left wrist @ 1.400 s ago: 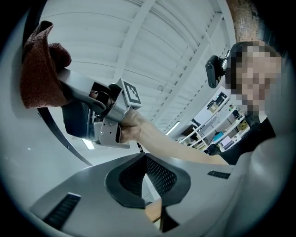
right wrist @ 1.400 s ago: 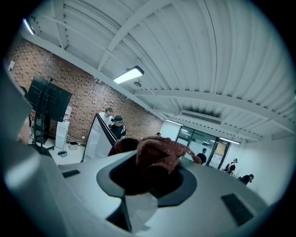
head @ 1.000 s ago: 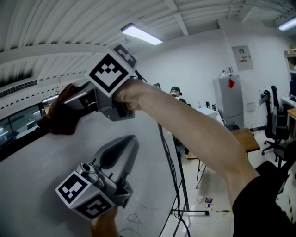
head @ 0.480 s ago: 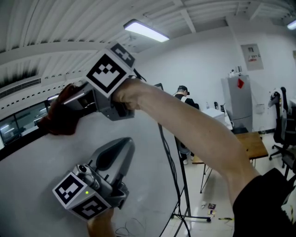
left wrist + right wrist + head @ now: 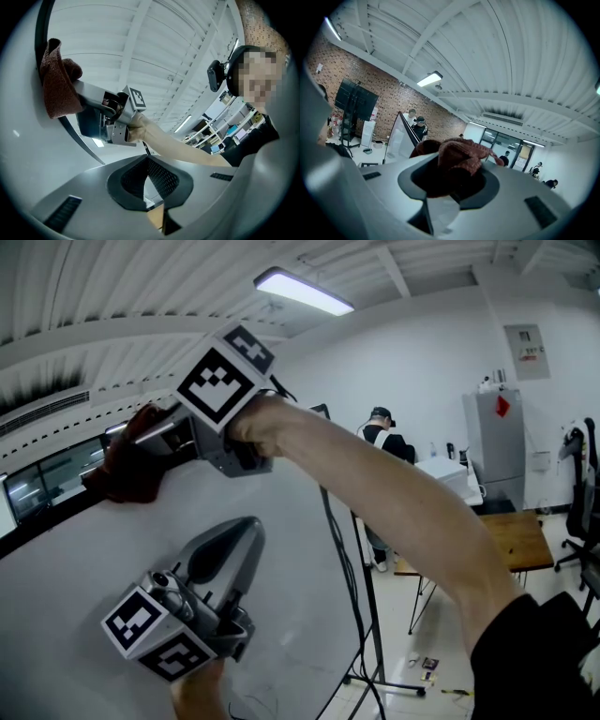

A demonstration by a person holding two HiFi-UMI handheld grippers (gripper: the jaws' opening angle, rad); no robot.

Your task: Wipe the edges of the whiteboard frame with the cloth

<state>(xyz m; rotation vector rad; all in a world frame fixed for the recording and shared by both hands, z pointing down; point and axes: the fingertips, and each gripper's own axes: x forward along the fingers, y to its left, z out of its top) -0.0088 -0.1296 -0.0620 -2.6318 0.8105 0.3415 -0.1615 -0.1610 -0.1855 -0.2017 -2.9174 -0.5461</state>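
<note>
**A:** what's the right gripper [image 5: 142,444] up to?

**B:** it's clamped on the cloth [image 5: 127,470], a dark red wad bunched between its jaws, and its own view shows that clearly. The cloth is pressed onto the dark frame [image 5: 42,512] along the top edge of the whiteboard [image 5: 84,568].

**A:** anything different from a second ago?

**B:** barely. The head has swung a little, but the cloth sits on pretty much the same spot of the top edge, with the same grip. The left gripper [image 5: 242,538] has drifted slightly left in front of the board face. Its jaws are pressed together with nothing in them, and I can't tell if it touches the board.

**A:** so what does that mean for the wipe?

**B:** my guess is it's rubbing one patch or pausing mid-stroke. The wipe isn't moving along the edge much, so most of the frame probably still needs doing.

**A:** and the room?

**B:** the board face is plain white. Behind it there's a ribbed white ceiling with a light [image 5: 302,292], a person [image 5: 382,442] in a cap near the far wall, a grey cabinet [image 5: 497,442] and a wooden desk [image 5: 502,535]. Cables hang down by the stand [image 5: 375,615].
</note>
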